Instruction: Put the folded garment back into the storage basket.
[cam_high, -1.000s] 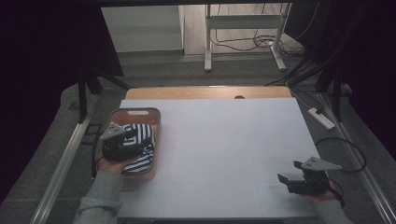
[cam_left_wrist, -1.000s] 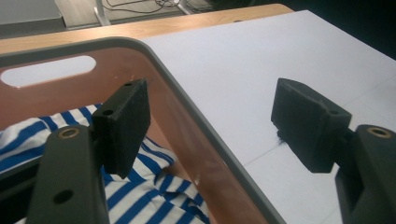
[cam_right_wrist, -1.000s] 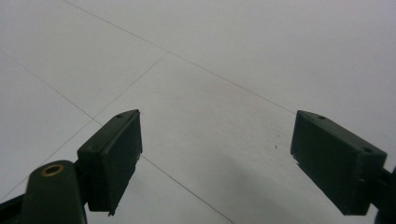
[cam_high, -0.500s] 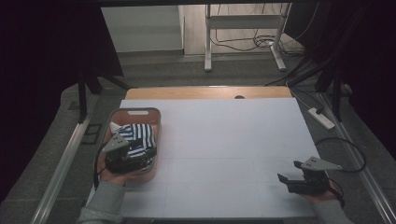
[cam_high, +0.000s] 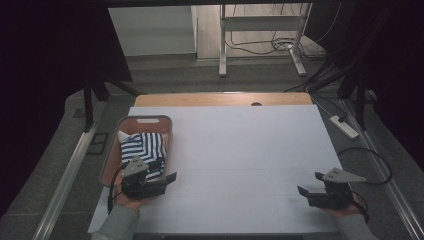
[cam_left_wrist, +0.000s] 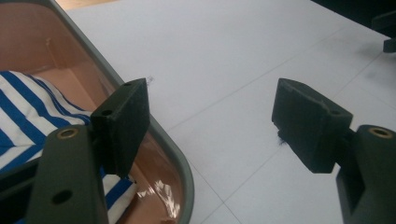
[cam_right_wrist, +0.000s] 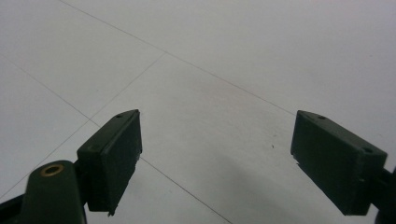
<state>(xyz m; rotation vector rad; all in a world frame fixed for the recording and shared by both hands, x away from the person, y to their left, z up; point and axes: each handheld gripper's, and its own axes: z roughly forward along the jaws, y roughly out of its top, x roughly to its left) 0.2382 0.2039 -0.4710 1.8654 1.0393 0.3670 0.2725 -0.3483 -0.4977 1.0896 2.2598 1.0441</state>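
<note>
A blue-and-white striped cloth (cam_high: 142, 146) lies bunched in a shallow orange-brown basket (cam_high: 145, 120) at the table's left side. My left gripper (cam_high: 167, 183) hovers at the basket's near right corner, jaws open and pointing right, with nothing between them. In the left gripper view its left jaw stands over the basket's rim (cam_left_wrist: 180, 161), the striped cloth (cam_left_wrist: 25, 109) is at far left, and the left gripper (cam_left_wrist: 212, 121) spans bare table. My right gripper (cam_high: 310, 184) rests open near the front right of the table; the right gripper (cam_right_wrist: 215, 149) holds nothing.
The white table top (cam_high: 240, 145) has thin grid lines and a wooden strip (cam_high: 220, 99) along its far edge. A power strip (cam_high: 342, 126) and cables lie on the floor to the right. A metal stand (cam_high: 260, 37) is beyond the table.
My left gripper has drawn back toward the table's near edge, from over the striped cloth to the basket's near right corner. The right gripper has stayed put.
</note>
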